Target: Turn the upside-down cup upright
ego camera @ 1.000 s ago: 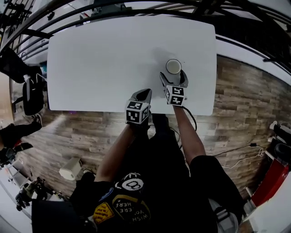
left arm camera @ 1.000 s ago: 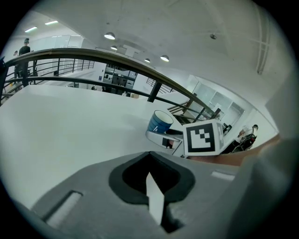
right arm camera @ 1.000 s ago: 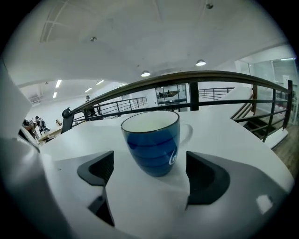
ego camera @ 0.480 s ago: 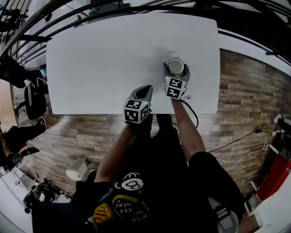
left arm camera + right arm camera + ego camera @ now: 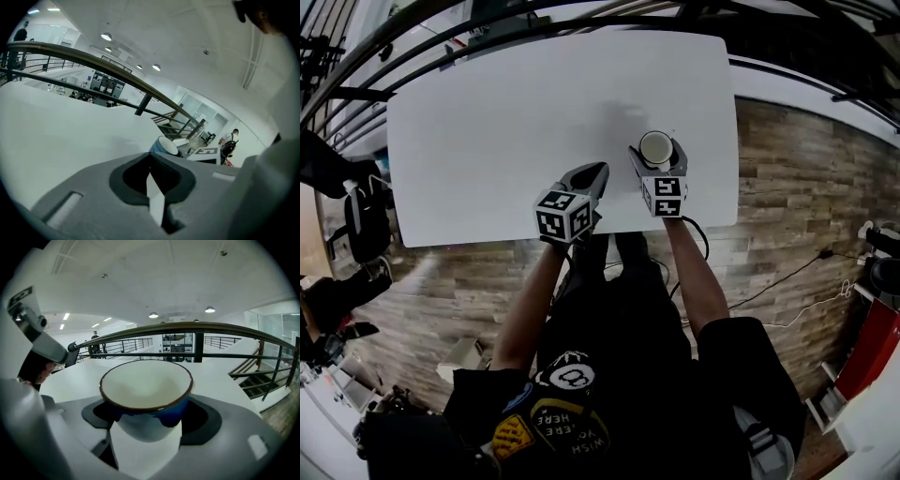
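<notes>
A blue cup (image 5: 656, 148) with a white inside and a brown rim stands mouth up near the white table's (image 5: 506, 122) front right edge. My right gripper (image 5: 656, 157) reaches around it from the front. Its jaws are closing, and in the right gripper view the dark pads touch the cup's (image 5: 146, 392) blue sides, with the right gripper (image 5: 147, 416) level with its lower half. My left gripper (image 5: 589, 178) hovers over the table's front edge to the left of the cup, shut and empty. From the left gripper (image 5: 151, 164), the cup (image 5: 162, 146) shows just beyond the tips.
A dark railing (image 5: 581, 23) runs behind the table's far edge. Wood floor (image 5: 787, 178) lies to the right and front. A cable (image 5: 787, 295) trails on the floor at the right. The right gripper's marker cube (image 5: 206, 151) shows in the left gripper view.
The right gripper has slid forward so the cup now sits between its fingers, and the fingers have drawn closer. The left gripper has risen and moved out over the table's edge.
</notes>
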Demonstrator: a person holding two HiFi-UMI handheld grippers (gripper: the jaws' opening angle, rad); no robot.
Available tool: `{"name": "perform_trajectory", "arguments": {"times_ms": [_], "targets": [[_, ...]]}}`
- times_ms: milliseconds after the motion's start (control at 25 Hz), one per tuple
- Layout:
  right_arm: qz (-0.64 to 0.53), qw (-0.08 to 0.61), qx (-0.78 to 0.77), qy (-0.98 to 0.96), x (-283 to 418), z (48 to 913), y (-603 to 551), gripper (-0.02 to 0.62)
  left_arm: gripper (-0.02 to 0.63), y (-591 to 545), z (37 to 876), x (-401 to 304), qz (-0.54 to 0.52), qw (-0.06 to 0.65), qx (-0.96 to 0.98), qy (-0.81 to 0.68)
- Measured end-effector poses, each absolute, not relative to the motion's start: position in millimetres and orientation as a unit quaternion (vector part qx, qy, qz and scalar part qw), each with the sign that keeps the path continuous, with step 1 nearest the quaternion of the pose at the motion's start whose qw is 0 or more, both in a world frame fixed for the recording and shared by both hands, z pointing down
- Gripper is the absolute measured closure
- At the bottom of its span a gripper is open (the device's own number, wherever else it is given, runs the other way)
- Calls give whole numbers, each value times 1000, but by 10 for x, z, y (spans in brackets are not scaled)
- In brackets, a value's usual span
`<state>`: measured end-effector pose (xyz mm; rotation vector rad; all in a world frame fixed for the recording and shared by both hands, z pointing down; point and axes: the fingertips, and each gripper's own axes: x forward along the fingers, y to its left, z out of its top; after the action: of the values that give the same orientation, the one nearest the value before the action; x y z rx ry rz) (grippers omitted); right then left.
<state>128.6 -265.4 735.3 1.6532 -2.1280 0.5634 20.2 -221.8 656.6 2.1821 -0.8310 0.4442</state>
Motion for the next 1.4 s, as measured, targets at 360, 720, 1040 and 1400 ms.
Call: {"name": "perform_trajectory", "arguments": {"times_ms": [360,720,1040,1400], "targets": [[147,210,530,-808,1041,6577,-2081,198,600,-2251,5823,626,136,357,883,-271],[74,232,503,-829,853,5985,-1931,198,429,-1980,5600,925,220,306,901,-216],[32,262,488,-832,704,5826,-1746,193,538,-1837,5680,845,259,331,881,-219],[108,163,481,-855,765,5772,-1604,230,538,-1990,5650,599,175,412,857,-257]]}}
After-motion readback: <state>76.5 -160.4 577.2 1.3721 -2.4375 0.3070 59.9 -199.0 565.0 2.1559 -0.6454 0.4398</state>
